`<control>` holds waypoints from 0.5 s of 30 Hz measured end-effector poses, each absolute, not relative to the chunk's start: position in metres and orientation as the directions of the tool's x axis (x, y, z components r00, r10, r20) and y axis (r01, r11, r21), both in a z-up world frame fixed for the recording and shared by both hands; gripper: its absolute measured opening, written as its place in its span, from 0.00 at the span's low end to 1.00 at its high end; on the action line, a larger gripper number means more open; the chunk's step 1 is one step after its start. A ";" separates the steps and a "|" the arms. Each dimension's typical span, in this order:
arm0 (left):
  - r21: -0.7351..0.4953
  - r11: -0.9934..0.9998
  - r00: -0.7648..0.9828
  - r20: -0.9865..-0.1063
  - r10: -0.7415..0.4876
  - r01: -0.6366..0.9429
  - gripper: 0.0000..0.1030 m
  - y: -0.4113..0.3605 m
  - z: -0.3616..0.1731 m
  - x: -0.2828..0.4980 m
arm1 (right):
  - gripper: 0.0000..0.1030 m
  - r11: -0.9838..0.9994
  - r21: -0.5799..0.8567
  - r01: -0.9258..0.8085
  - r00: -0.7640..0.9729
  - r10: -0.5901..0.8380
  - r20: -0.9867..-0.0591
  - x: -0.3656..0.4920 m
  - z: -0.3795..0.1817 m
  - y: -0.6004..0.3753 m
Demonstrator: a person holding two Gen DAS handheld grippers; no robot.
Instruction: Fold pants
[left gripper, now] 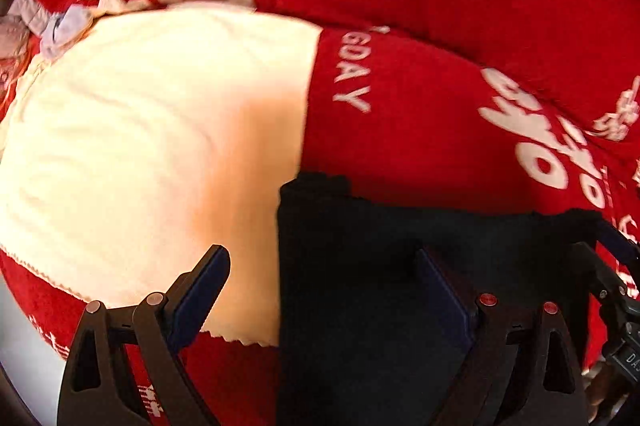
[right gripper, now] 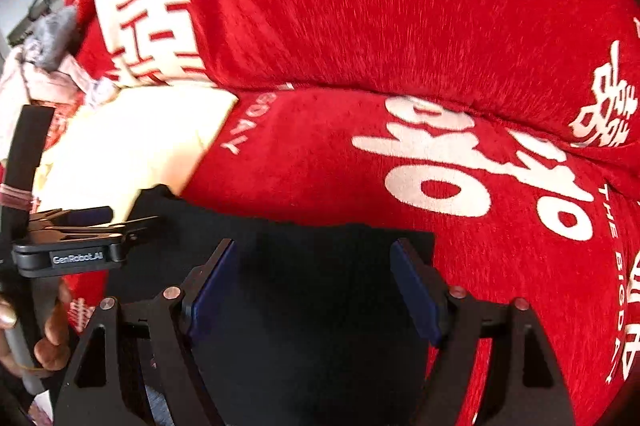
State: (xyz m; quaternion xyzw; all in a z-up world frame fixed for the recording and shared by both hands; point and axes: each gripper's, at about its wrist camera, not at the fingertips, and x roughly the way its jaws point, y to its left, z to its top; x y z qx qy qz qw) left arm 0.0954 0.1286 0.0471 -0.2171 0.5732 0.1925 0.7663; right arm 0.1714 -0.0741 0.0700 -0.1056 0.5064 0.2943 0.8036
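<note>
- Your left gripper (left gripper: 320, 282) stands wide apart with nothing between its fingers; it hangs over the left edge of the black pants (left gripper: 400, 266), one finger above the cream towel (left gripper: 140, 125), the other above the dark cloth.
- Your right gripper (right gripper: 312, 266) is also spread wide and empty, both fingers hovering over the pants near their far edge.
- The pants lie flat on the red blanket (right gripper: 360, 25), at the near side of both views, partly overlapping the cream towel's corner.
- The far edge of the pants runs left to right across the views; their length seems to run toward you and out of sight, so I cannot tell which end is the waist.
- To grip well, I'd bring both grippers down on that far edge, well apart from each other, near its two corners.
- Pinch only the black cloth: keep your left fingers clear of the towel, and your right ones off the blanket.
- Both views are blurred, so steady your hands before closing.
</note>
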 end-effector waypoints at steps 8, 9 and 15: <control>-0.089 0.827 0.239 -0.969 0.056 -0.555 1.00 0.123 0.027 0.098 | 0.80 0.820 0.163 -0.548 0.235 0.338 -0.911 0.182 0.034 -0.081; -0.088 0.828 0.237 -0.970 0.055 -0.554 1.00 0.123 0.027 0.101 | 0.81 0.816 0.145 -0.559 0.238 0.326 -0.915 0.180 0.033 -0.079; -0.122 0.834 0.292 -0.955 0.049 -0.538 1.00 0.120 0.053 0.086 | 0.82 0.822 0.067 -0.565 0.329 0.299 -0.896 0.166 0.058 -0.076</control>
